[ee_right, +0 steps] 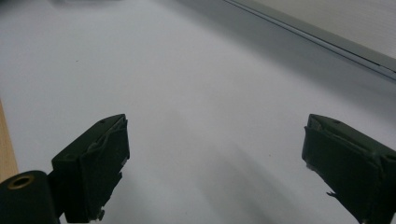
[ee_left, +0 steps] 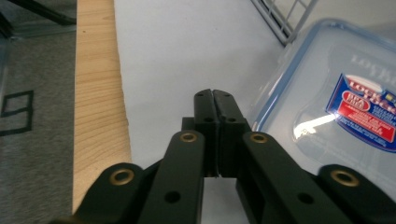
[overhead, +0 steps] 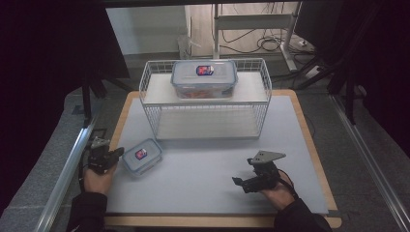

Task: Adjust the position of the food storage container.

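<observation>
Small clear rounded-rectangle plastic box (overhead: pixel 141 156) with blue-rimmed lid on the matte grey bench (overhead: pixel 203 164), just in front of the white wire rack (overhead: pixel 205 99), left tongs (overhead: pixel 117 152) closed empty beside the box, right tongs (overhead: pixel 237 182) gaping, well right of the box.

A small clear plastic container with a blue-rimmed snap lid and a red-and-blue label (overhead: pixel 141 155) lies flat and closed at the lower left of the high view, on the grey worktop (overhead: pixel 203 164).
</observation>
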Tool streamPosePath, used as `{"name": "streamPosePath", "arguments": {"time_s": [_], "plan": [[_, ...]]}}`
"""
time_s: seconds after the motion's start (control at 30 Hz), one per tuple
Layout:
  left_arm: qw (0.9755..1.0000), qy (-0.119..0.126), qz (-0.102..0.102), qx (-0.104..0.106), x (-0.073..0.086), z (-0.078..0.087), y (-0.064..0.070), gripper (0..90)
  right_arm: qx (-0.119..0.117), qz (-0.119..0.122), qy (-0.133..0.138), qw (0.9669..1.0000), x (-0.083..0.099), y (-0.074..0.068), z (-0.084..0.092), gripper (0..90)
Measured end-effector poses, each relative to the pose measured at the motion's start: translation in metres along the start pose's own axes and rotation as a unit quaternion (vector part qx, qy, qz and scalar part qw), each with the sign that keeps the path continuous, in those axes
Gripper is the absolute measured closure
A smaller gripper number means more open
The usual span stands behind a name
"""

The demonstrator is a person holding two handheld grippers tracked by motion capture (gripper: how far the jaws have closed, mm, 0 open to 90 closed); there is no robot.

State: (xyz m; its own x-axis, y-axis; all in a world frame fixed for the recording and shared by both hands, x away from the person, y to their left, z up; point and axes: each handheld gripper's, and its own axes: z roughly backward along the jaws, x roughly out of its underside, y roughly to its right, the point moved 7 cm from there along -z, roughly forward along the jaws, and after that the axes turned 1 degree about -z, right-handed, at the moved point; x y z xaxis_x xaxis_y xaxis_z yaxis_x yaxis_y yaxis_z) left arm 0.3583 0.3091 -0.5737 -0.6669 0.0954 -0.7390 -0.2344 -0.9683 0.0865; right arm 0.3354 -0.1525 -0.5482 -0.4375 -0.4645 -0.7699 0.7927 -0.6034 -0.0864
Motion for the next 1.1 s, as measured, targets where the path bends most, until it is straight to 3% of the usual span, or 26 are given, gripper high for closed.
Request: {"name": "streamPosePath", "arguments": {"time_s": [0.27,0.57,0.83,1.1], "plan": [[0.9988,-0.011,-0.022,0.042,0.001,0.001,0.024,89.8,0.000,0.000,0.001,1.0000,0.000,0.000,0.001,7.3],[0.9938,-0.018,-0.045,0.100,0.000,-0.002,0.064,89.7,0.002,-0.003,-0.001,1.0000,0.000,0.002,0.000,7.3],[0.9850,-0.027,-0.089,0.145,-0.001,-0.004,0.103,89.7,0.006,-0.003,-0.001,1.0000,0.001,0.003,0.000,7.3],[0.9737,-0.038,-0.119,0.191,0.001,-0.002,0.143,89.7,0.018,-0.006,-0.003,0.9998,0.002,0.005,-0.002,7.3]]}}
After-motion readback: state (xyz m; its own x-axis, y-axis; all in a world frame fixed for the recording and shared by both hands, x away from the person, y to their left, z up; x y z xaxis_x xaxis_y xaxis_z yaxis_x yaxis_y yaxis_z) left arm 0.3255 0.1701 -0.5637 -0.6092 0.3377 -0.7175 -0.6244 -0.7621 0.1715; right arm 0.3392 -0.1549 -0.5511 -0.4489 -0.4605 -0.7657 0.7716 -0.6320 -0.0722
